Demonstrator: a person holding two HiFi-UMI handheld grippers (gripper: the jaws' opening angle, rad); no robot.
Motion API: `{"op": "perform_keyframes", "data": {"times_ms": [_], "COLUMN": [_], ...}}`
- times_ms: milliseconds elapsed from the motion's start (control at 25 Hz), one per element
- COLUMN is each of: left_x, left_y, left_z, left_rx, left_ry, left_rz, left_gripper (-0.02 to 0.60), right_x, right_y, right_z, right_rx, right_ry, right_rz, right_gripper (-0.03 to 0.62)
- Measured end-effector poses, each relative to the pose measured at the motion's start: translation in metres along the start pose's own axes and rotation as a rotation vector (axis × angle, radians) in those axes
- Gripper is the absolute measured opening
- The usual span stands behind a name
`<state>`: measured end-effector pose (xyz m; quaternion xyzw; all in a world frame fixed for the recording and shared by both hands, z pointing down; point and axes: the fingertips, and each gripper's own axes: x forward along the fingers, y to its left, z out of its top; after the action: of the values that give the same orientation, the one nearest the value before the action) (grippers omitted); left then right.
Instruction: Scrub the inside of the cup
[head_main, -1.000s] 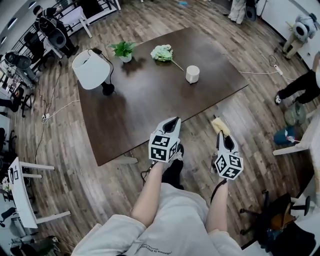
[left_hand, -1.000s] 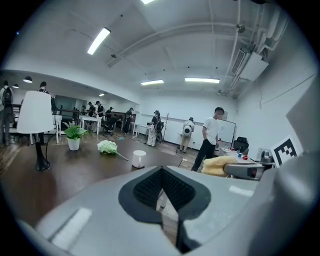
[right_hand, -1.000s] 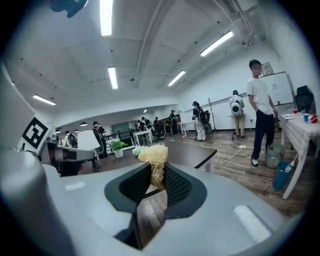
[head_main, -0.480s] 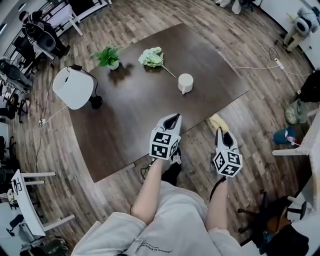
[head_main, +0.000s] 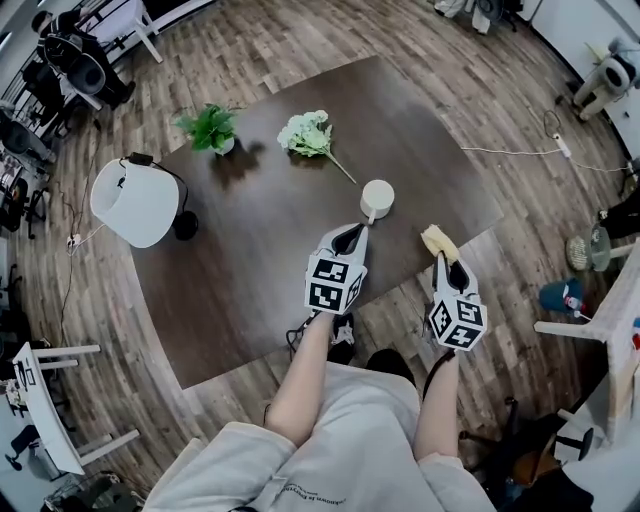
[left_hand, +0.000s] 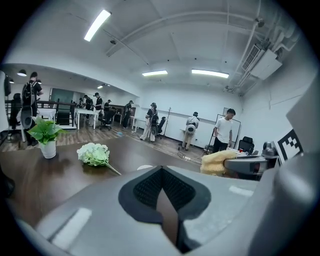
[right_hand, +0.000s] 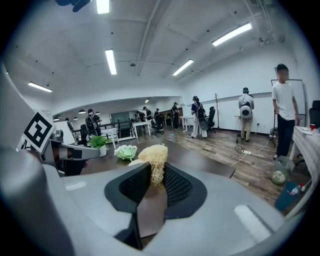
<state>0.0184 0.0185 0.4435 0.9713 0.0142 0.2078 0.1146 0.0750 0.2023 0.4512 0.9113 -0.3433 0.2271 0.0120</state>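
Straw-coloured fibre scrubber (right_hand: 152, 157) is clamped in our right gripper (head_main: 441, 258), near the white cup (head_main: 377, 198) and to its right. Our left gripper (head_main: 349, 236), jaws together on nothing, hovers just short of the cup, which stands unheld on the table (head_main: 260, 250). Beyond the cup lie flowers (head_main: 305, 133). Scrubbing it unheld could tip or skid it, we judge.

**Your count, item by item**

On one surface (head_main: 270, 250) you have one cup (head_main: 377, 199), one bunch of flowers (head_main: 307, 133), one potted plant (head_main: 211, 128) and one lamp (head_main: 132, 203). You hold two claws, left claw (head_main: 352, 232) and right claw (head_main: 445, 265), plus one fibre scrubber (head_main: 436, 240).
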Motion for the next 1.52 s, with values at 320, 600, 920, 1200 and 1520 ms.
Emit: {"op": "perform_keyframes", "data": {"times_ms": [320, 600, 920, 1200, 1520], "left_x": [0.039, 0.071, 0.098, 0.111, 0.102], "left_y": [0.033, 0.058, 0.051, 0.047, 0.052], "left_z": [0.002, -0.042, -0.074, -0.081, -0.081], "left_rx": [-0.033, -0.01, -0.136, -0.21, -0.201], "left_ry": [0.024, 0.15, 0.211, 0.194, 0.199], "left_rz": [0.048, 0.136, 0.252, 0.4, 0.531], "left_gripper": [0.0, 0.0, 0.0, 0.0, 0.0], "right_x": [0.063, 0.136, 0.188, 0.215, 0.242], "right_y": [0.001, 0.017, 0.028, 0.037, 0.075], "right_z": [0.022, 0.017, 0.033, 0.039, 0.043], "right_rx": [-0.121, -0.392, -0.702, -0.866, -1.031], "right_ry": [0.054, 0.194, 0.277, 0.294, 0.271], "right_rz": [0.098, 0.408, 0.751, 0.991, 1.184], "right_gripper": [0.103, 0.103, 0.103, 0.101, 0.098]}}
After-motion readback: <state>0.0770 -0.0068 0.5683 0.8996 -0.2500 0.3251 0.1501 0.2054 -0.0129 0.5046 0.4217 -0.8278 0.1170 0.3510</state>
